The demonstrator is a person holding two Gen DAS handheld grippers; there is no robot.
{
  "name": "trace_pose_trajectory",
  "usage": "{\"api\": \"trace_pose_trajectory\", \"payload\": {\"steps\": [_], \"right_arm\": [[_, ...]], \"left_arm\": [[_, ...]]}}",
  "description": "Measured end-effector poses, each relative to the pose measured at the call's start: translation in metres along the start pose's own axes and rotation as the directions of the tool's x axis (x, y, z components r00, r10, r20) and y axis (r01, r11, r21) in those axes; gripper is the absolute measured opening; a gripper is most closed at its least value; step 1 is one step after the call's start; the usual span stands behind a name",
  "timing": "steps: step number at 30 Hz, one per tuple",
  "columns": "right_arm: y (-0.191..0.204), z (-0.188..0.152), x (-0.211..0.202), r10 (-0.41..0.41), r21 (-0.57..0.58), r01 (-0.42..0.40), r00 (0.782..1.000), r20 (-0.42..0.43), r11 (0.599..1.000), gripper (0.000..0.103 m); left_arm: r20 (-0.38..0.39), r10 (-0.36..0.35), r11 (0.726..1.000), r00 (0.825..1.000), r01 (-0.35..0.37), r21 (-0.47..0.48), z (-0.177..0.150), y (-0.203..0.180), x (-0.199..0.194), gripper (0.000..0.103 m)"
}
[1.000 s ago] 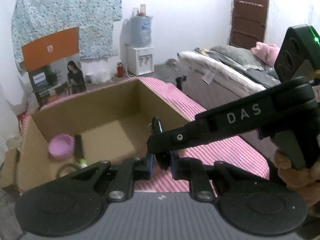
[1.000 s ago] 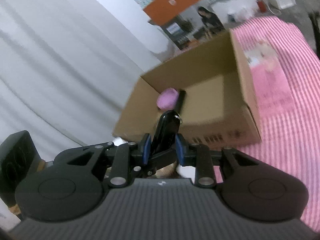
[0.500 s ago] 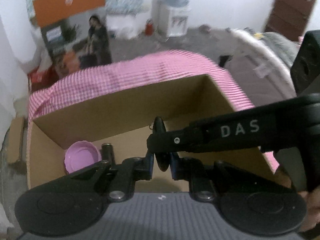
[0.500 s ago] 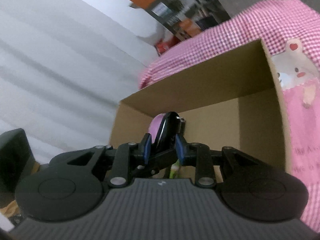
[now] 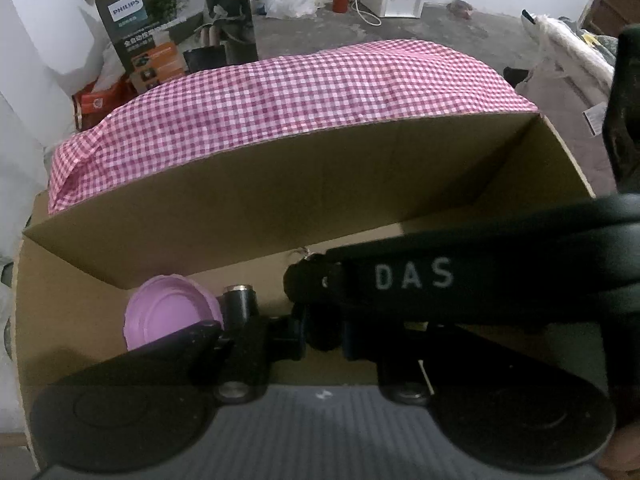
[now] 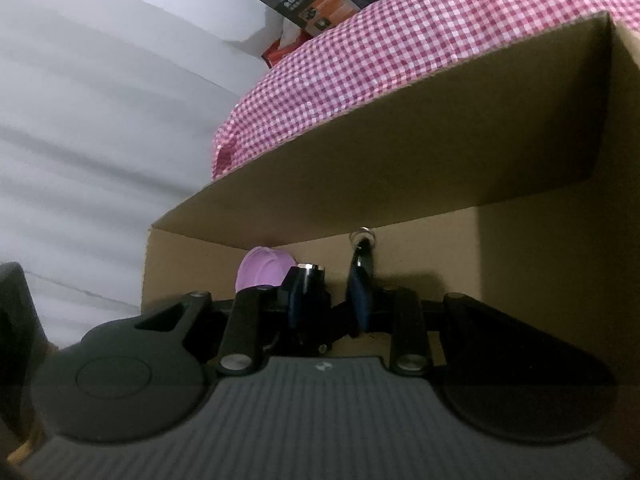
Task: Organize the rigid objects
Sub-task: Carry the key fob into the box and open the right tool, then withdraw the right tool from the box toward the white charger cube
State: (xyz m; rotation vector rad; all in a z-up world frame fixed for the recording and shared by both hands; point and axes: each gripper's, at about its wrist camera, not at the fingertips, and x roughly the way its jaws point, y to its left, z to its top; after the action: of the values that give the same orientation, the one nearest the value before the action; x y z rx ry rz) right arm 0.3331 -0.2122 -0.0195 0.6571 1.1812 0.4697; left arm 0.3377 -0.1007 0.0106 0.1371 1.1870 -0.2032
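while box walls (image 5: 280,184) enclose it, purple lid (image 5: 168,312) rests.

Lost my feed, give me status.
Both grippers shut on one black key fob, over the cardboard box. Purple lid and black cylinder already inside. Nothing blocking.

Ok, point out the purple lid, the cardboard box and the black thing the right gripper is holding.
purple lid (image 5: 168,312), left wrist view, on its flat face.
cardboard box (image 5: 320,184), left wrist view, on its far inner wall.
black object (image 6: 362,280), right wrist view, on its body between the fingers.
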Motion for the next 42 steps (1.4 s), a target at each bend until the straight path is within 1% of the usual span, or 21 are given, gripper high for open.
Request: {"api": "trace_pose_trajectory", "payload": {"steps": [2, 4, 6, 9, 10, 12, 15, 16, 17, 19, 20, 22, 24, 27, 30, 31, 34, 35, 38, 40, 42], "right_arm": [[0.001, 0.000, 0.000, -0.002, -0.002, 0.002, 1.000, 0.004, 1.000, 0.027], [0.003, 0.000, -0.001, -0.002, -0.008, 0.002, 1.000, 0.010, 1.000, 0.029], [0.005, -0.002, -0.007, 0.004, -0.022, -0.004, 1.000, 0.024, 1.000, 0.031], [0.012, -0.005, -0.021, 0.025, -0.041, -0.023, 0.998, 0.051, 0.999, 0.034], [0.014, -0.007, -0.026, 0.031, -0.050, -0.028, 0.998, 0.063, 0.998, 0.036], [0.021, -0.013, -0.043, 0.041, -0.075, -0.033, 0.994, 0.099, 0.997, 0.044], [0.033, -0.027, -0.073, 0.072, -0.122, -0.053, 0.985, 0.160, 0.991, 0.052], [0.035, -0.032, -0.083, 0.085, -0.133, -0.061, 0.980, 0.180, 0.989, 0.056], [0.038, -0.038, -0.094, 0.101, -0.148, -0.071, 0.974, 0.203, 0.986, 0.058], [0.045, -0.054, -0.119, 0.131, -0.182, -0.084, 0.956, 0.262, 0.980, 0.069], [0.047, -0.064, -0.133, 0.144, -0.203, -0.085, 0.945, 0.293, 0.976, 0.072], [0.051, -0.085, -0.164, 0.173, -0.247, -0.086, 0.918, 0.357, 0.965, 0.082], [0.054, -0.107, -0.190, 0.196, -0.282, -0.083, 0.894, 0.403, 0.956, 0.085], [0.058, -0.142, -0.229, 0.215, -0.329, -0.057, 0.858, 0.467, 0.943, 0.094], [0.061, -0.181, -0.260, 0.228, -0.370, -0.022, 0.820, 0.525, 0.929, 0.102], [0.061, -0.192, -0.266, 0.230, -0.380, -0.011, 0.811, 0.537, 0.925, 0.102], [0.058, -0.224, -0.281, 0.189, -0.388, 0.056, 0.804, 0.564, 0.920, 0.102], [0.057, -0.233, -0.284, 0.164, -0.384, 0.086, 0.803, 0.573, 0.919, 0.102], [0.055, -0.260, -0.284, 0.038, -0.357, 0.222, 0.803, 0.594, 0.907, 0.102], [0.054, -0.273, -0.279, -0.055, -0.345, 0.326, 0.791, 0.609, 0.880, 0.102], [0.054, -0.287, -0.271, -0.160, -0.337, 0.446, 0.767, 0.621, 0.829, 0.102]], "left_arm": [[0.005, -0.004, 1.000, 1.000, 0.004, -0.001, 0.001, -0.002, -0.002, 0.018], [0.015, -0.003, 1.000, 1.000, 0.003, 0.009, -0.001, -0.006, -0.008, 0.022], [0.032, -0.010, 1.000, 0.999, 0.009, 0.014, -0.002, -0.008, -0.014, 0.037], [0.063, -0.021, 1.000, 0.998, 0.019, 0.022, -0.004, -0.014, -0.028, 0.047], [0.072, -0.026, 0.999, 0.997, 0.024, 0.025, -0.006, -0.015, -0.033, 0.050], [0.101, -0.046, 0.999, 0.994, 0.043, 0.032, -0.011, -0.018, -0.048, 0.062], [0.153, -0.082, 0.996, 0.985, 0.075, 0.052, -0.021, -0.023, -0.072, 0.075], [0.168, -0.095, 0.994, 0.981, 0.086, 0.060, -0.026, -0.024, -0.081, 0.077], [0.184, -0.109, 0.993, 0.977, 0.098, 0.068, -0.031, -0.025, -0.089, 0.080], [0.215, -0.135, 0.989, 0.967, 0.119, 0.083, -0.043, -0.026, -0.108, 0.081], [0.241, -0.149, 0.988, 0.959, 0.132, 0.086, -0.049, -0.026, -0.117, 0.082], [0.290, -0.188, 0.981, 0.938, 0.164, 0.106, -0.063, -0.027, -0.137, 0.087], [0.327, -0.218, 0.974, 0.919, 0.185, 0.130, -0.079, -0.029, -0.157, 0.090], [0.372, -0.250, 0.966, 0.894, 0.203, 0.162, -0.104, -0.032, -0.180, 0.093], [0.397, -0.281, 0.957, 0.873, 0.223, 0.187, -0.130, -0.036, -0.194, 0.095], [0.399, -0.294, 0.953, 0.868, 0.232, 0.197, -0.140, -0.037, -0.198, 0.095], [0.406, -0.324, 0.942, 0.854, 0.251, 0.224, -0.168, -0.040, -0.202, 0.096], [0.410, -0.329, 0.940, 0.851, 0.252, 0.230, -0.179, -0.041, -0.201, 0.099], [0.425, -0.332, 0.939, 0.842, 0.253, 0.233, -0.206, -0.041, -0.195, 0.103], [0.423, -0.337, 0.938, 0.841, 0.262, 0.225, -0.223, -0.041, -0.188, 0.103], [0.410, -0.343, 0.937, 0.845, 0.281, 0.205, -0.236, -0.041, -0.179, 0.103]]}}
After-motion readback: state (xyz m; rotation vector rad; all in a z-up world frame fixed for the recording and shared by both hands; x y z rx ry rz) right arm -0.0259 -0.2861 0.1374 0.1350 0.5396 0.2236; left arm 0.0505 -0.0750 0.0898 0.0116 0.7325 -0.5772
